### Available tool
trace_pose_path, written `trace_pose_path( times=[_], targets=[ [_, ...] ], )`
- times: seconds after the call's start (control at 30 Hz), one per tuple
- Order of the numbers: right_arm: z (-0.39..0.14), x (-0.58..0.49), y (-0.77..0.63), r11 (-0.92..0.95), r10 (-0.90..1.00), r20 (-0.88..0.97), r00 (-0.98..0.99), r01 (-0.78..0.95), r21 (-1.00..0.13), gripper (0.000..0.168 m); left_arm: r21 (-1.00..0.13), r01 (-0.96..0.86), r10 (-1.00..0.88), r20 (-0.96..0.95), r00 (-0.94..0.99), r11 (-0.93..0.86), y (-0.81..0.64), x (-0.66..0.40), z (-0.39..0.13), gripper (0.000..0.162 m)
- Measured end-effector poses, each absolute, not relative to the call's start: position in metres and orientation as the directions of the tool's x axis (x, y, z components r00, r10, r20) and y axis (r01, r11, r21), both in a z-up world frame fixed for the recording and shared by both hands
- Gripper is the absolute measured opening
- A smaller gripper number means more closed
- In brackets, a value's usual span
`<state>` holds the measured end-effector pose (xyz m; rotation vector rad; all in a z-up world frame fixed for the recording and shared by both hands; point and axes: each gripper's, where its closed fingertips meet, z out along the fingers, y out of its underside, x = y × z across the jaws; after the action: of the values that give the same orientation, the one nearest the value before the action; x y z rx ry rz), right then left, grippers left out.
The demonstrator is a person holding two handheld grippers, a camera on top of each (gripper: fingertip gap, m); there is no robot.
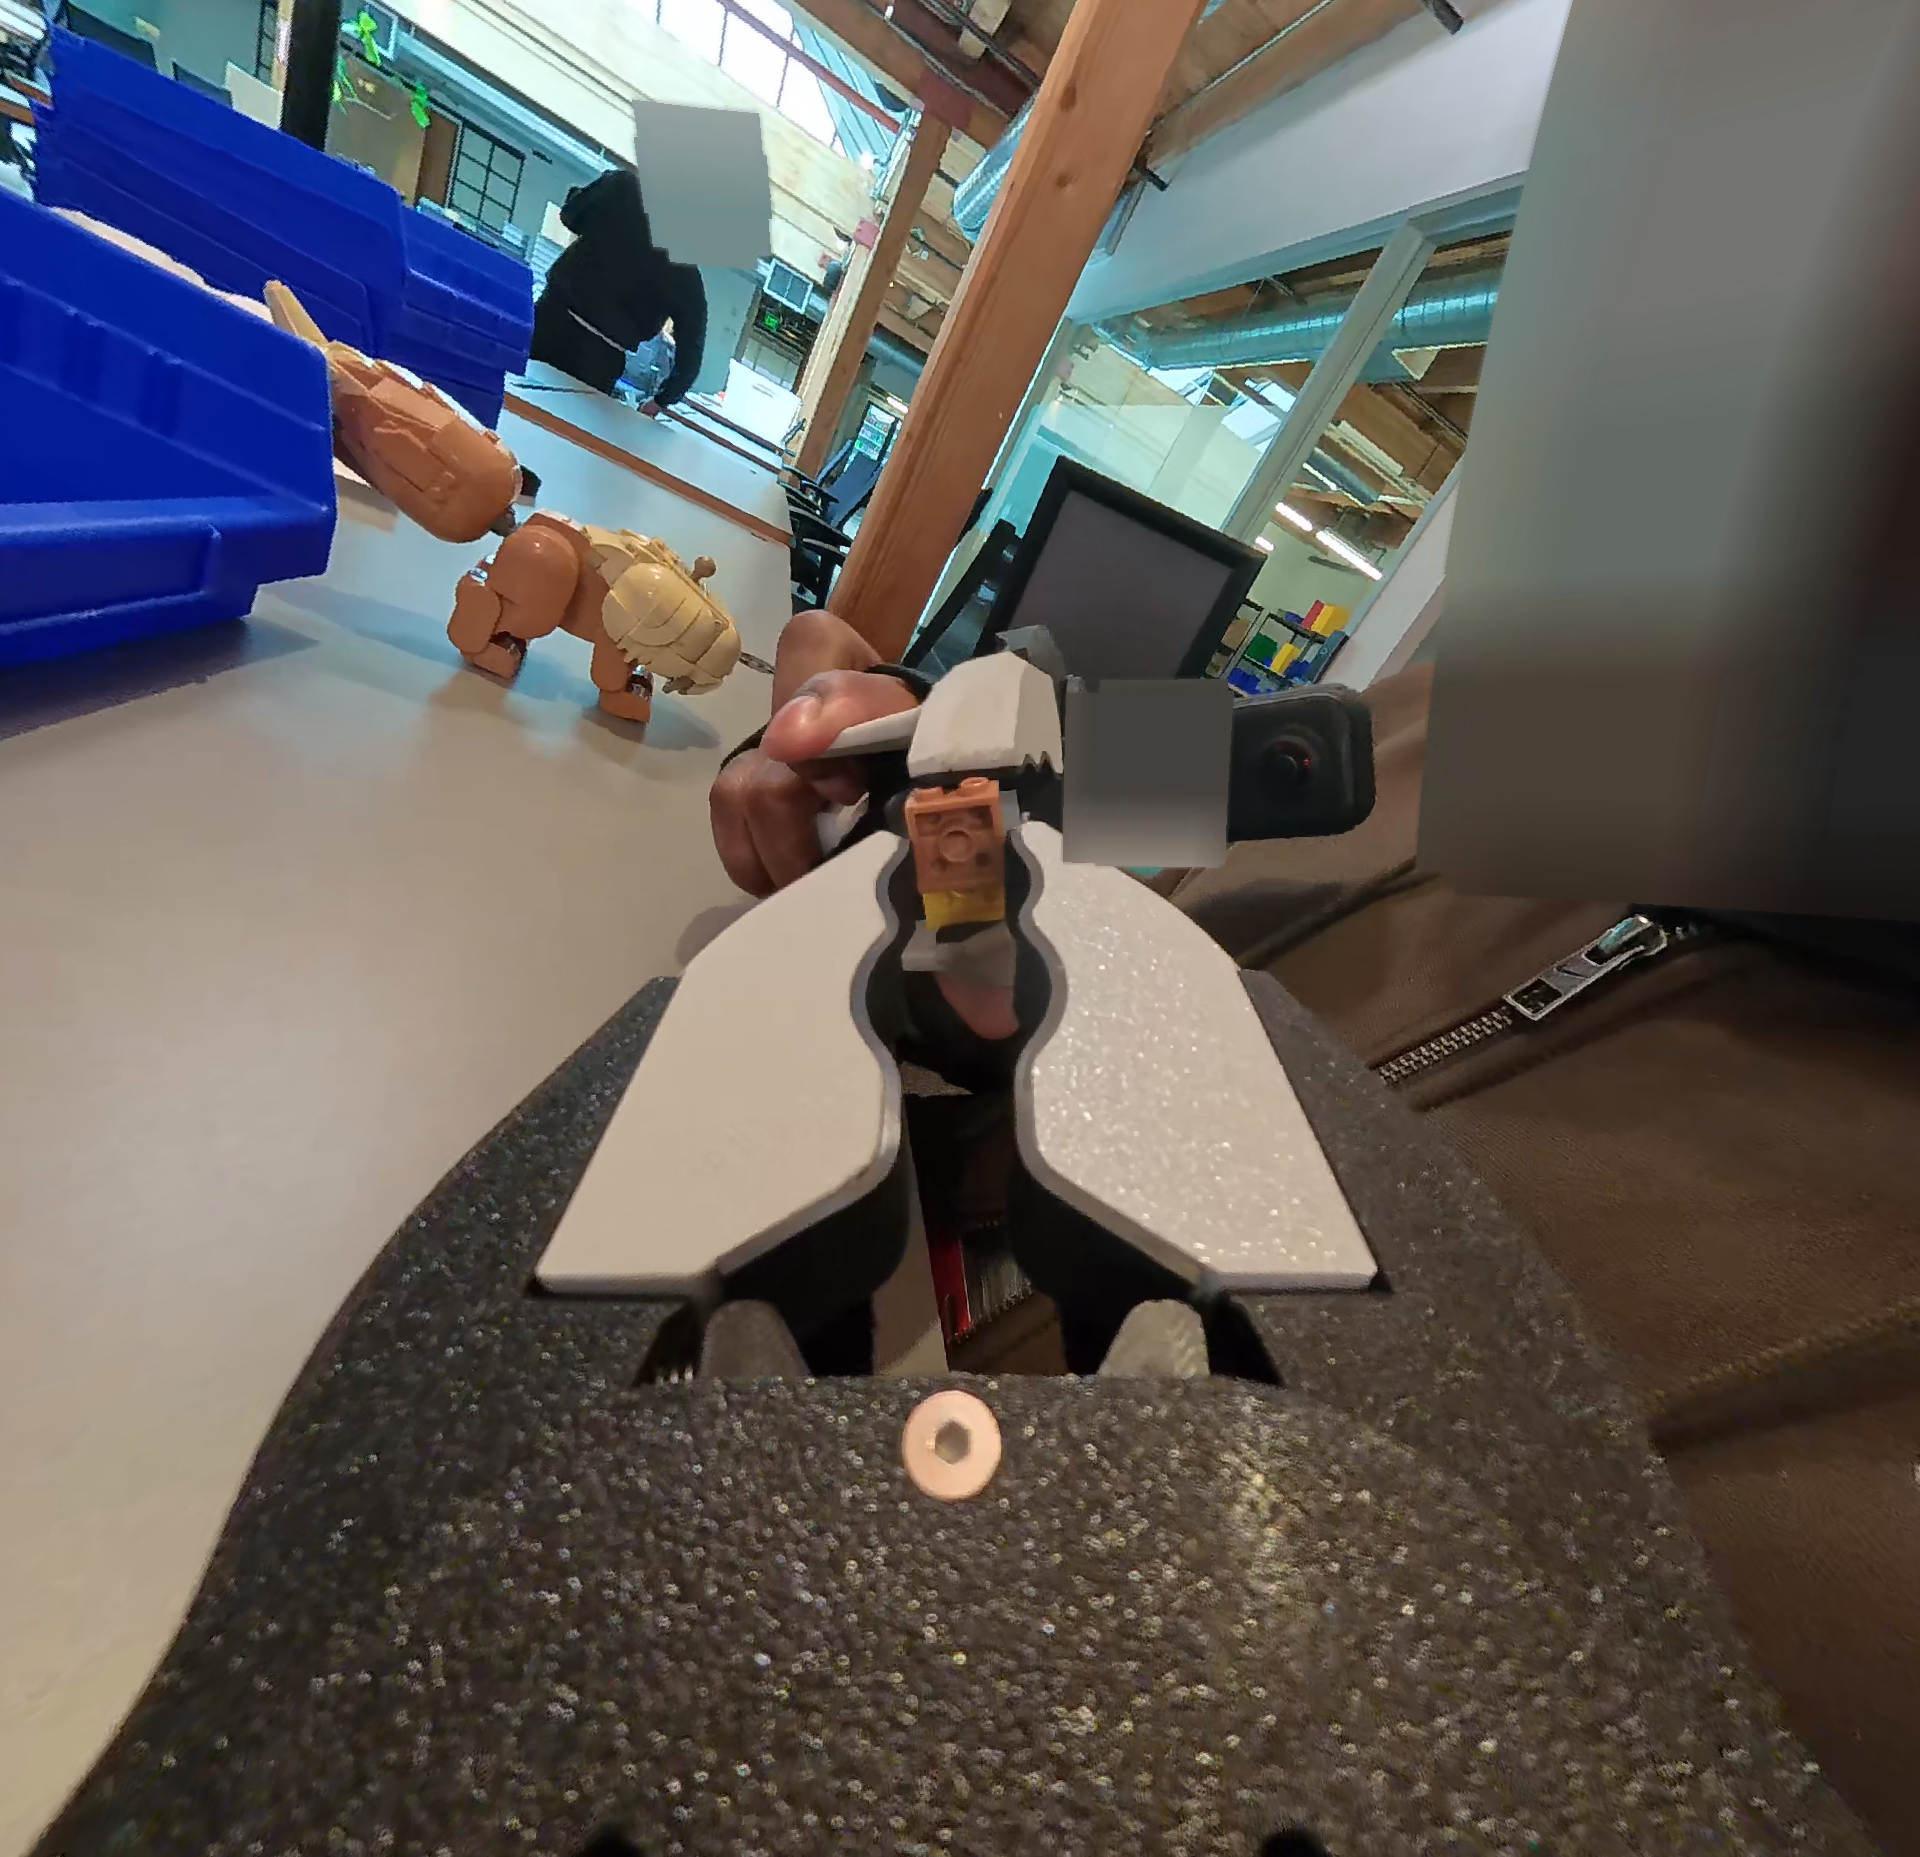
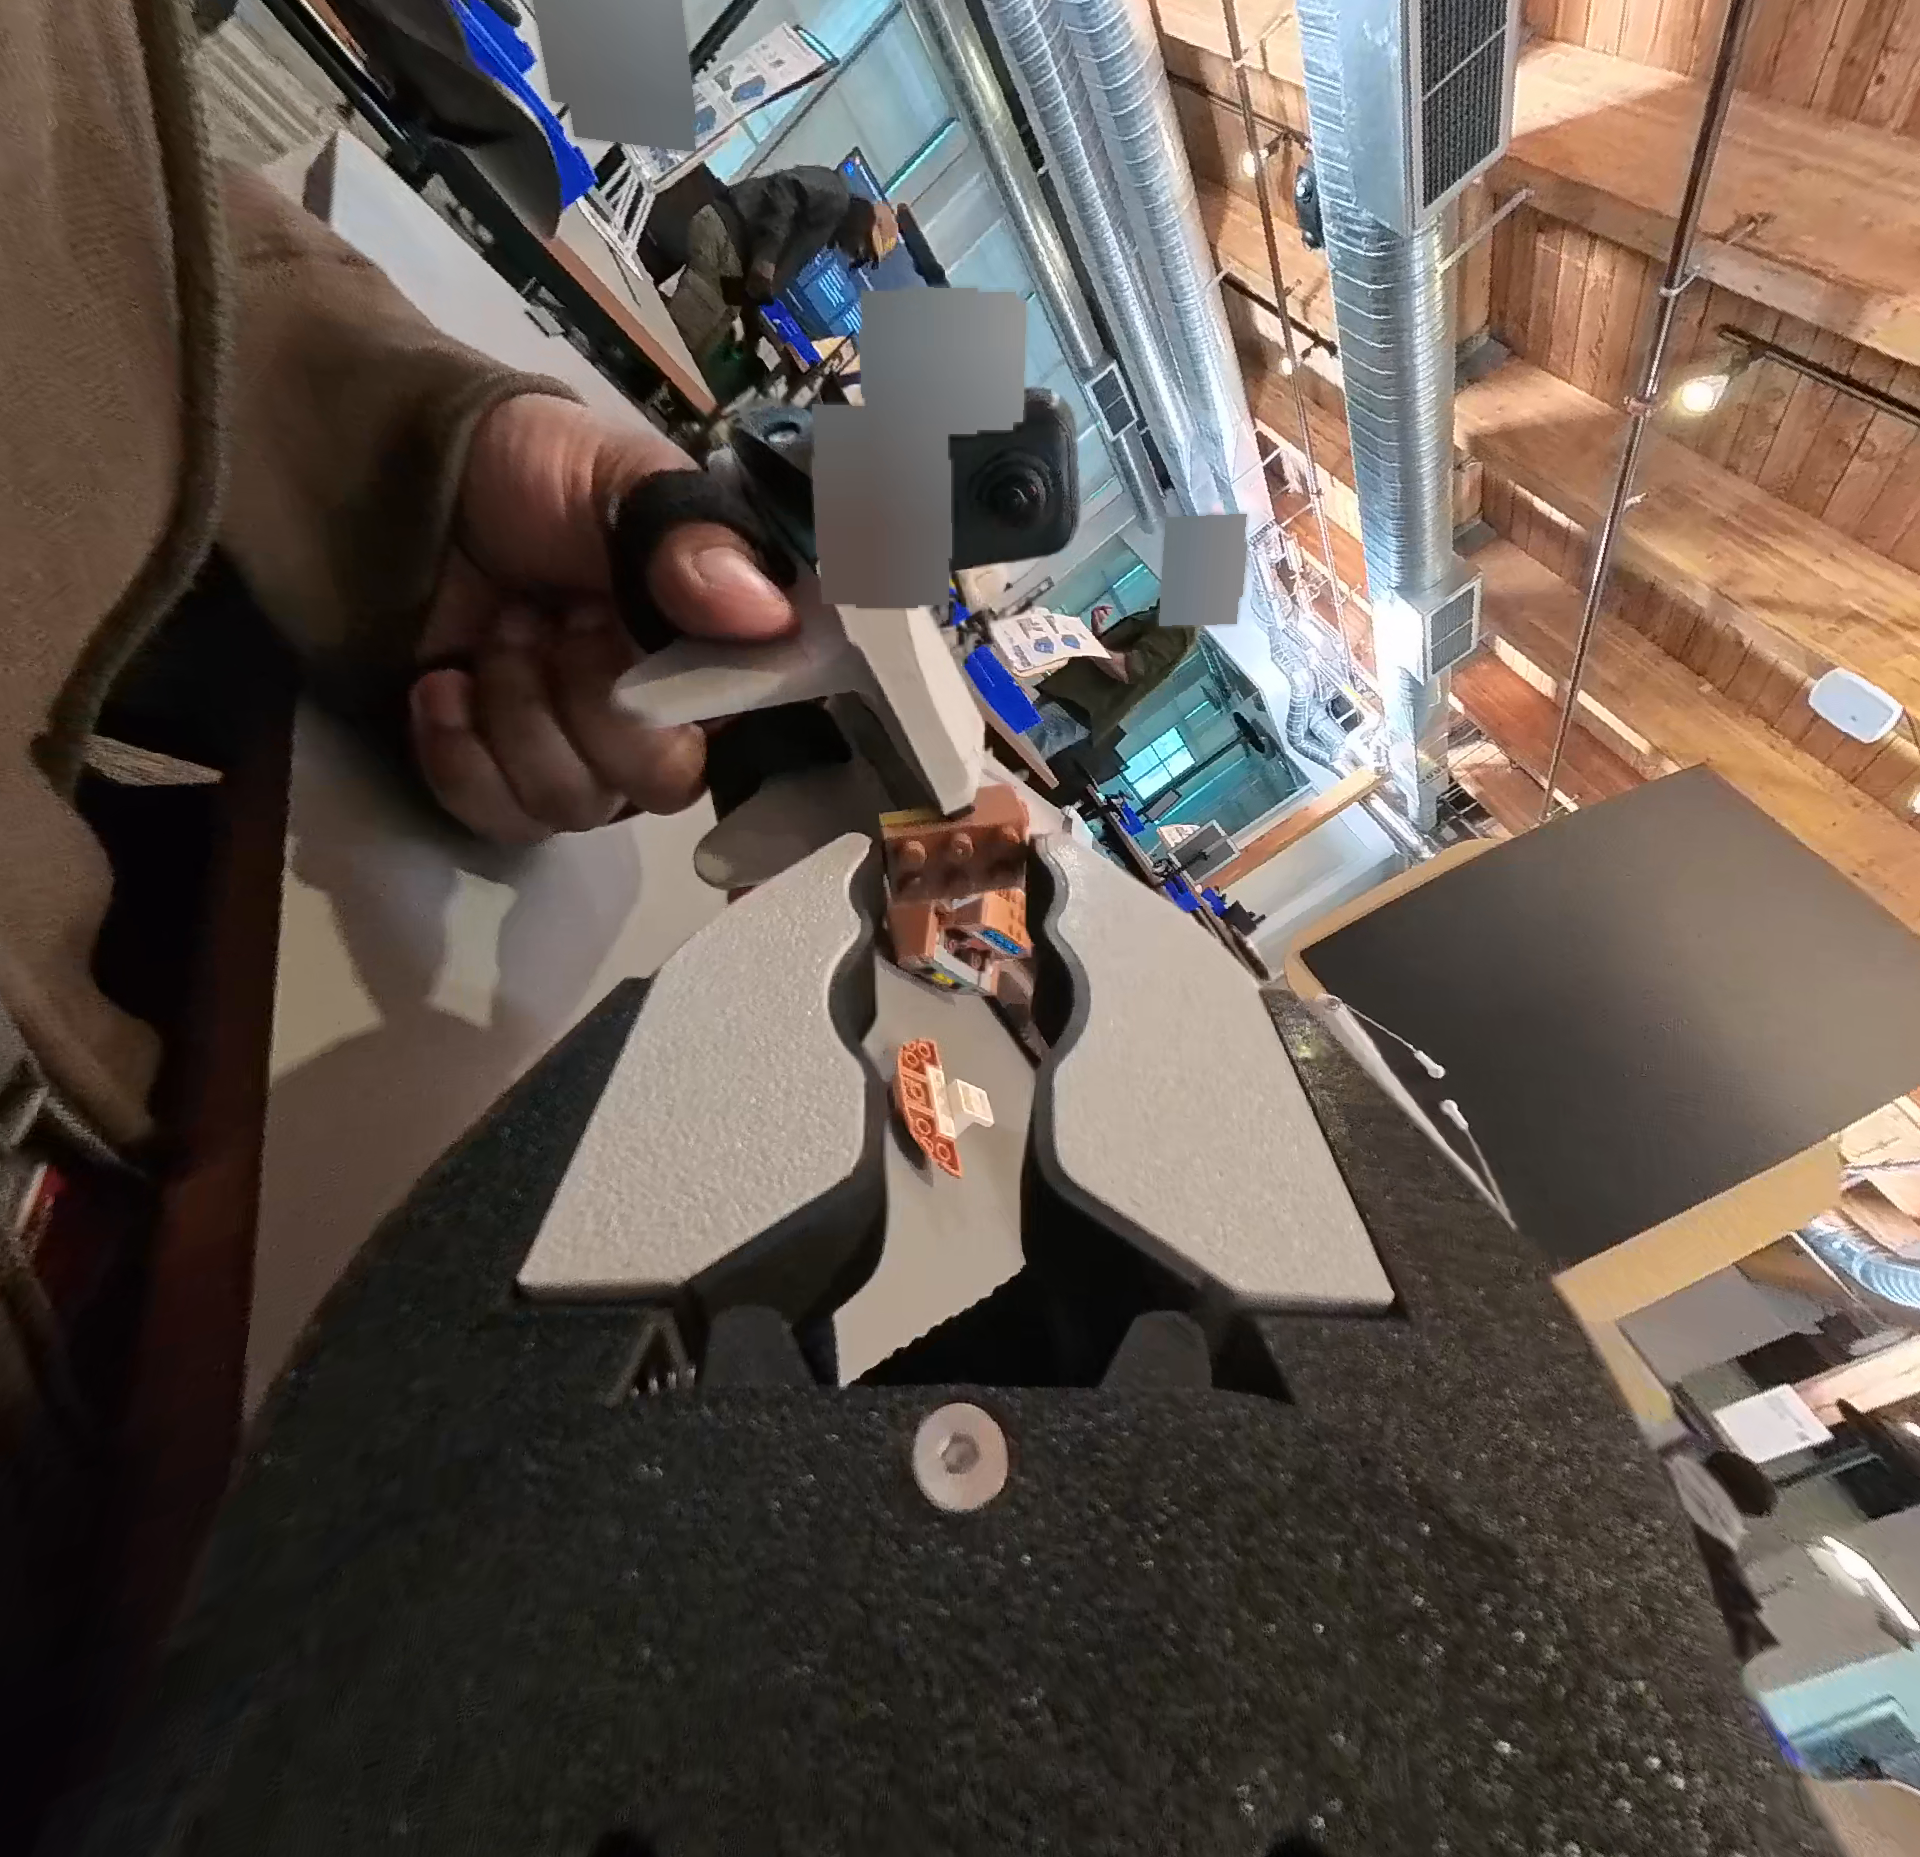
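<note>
- My left gripper (image 1: 954, 872) is pinched on a small brick assembly (image 1: 956, 857): an orange studded plate at the tip, with yellow and grey pieces behind it, held between the two pale fingers.
- My right gripper (image 2: 951, 888) comes in from the far side and clamps the same assembly (image 2: 961, 893); in its own view the brown and orange studded bricks sit between its finger ends, against the other gripper's tip.
- The two grippers meet nose to nose above the grey table (image 1: 260, 976), so the assembly is held off the surface between them.
- Below my right gripper, a loose orange curved plate (image 2: 925, 1106) with a white piece (image 2: 961, 1101) on it lies on the table.
- Farther off on my left stand a tan brick animal (image 1: 597, 618), a larger orange-tan brick build (image 1: 426, 436) and blue bins (image 1: 145, 457).
- A person in black (image 1: 623, 290) bends over a far table.
</note>
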<state>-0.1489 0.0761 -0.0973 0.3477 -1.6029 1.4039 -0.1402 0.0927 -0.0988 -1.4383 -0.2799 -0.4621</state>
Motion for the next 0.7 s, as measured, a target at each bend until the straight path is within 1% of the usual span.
trace_pose_path(
  times=[0.1,0.23,0.33,0.43,0.5,0.57,0.7],
  targets=[
    [-0.097,-0.148,0.077,0.279,0.358,0.758,-0.545,-0.713,-0.643,0.025,-0.892,0.445,-0.138,0.432,0.891,0.076,0.093,-0.139,-0.097,0.016],
    [-0.098,-0.146,0.082,0.205,0.336,0.669,-0.663,-0.642,-0.739,0.023,-0.942,0.321,-0.088,0.313,0.946,0.098,0.091,-0.138,-0.095,0.016],
    [-0.095,-0.145,0.091,0.111,0.301,0.540,-0.786,-0.533,-0.839,0.023,-0.974,0.206,-0.015,0.205,0.979,0.093,0.087,-0.142,-0.097,0.016],
    [-0.087,-0.142,0.097,-0.011,0.245,0.377,-0.893,-0.391,-0.920,0.023,-0.988,0.130,0.011,0.131,0.991,0.084,0.087,-0.140,-0.098,0.016],
    [-0.084,-0.137,0.097,-0.066,0.181,0.285,-0.941,-0.300,-0.952,0.024,-0.993,0.101,0.014,0.102,0.995,0.058,0.090,-0.137,-0.101,0.016],
    [-0.086,-0.134,0.095,-0.082,0.123,0.214,-0.969,-0.225,-0.971,0.027,-0.998,0.056,0.017,0.057,0.998,0.041,0.093,-0.135,-0.102,0.016],
    [-0.090,-0.131,0.091,-0.082,0.066,0.139,-0.988,-0.144,-0.986,0.028,-0.999,-0.030,0.010,-0.030,0.999,0.011,0.098,-0.128,-0.105,0.016]
  ],
)
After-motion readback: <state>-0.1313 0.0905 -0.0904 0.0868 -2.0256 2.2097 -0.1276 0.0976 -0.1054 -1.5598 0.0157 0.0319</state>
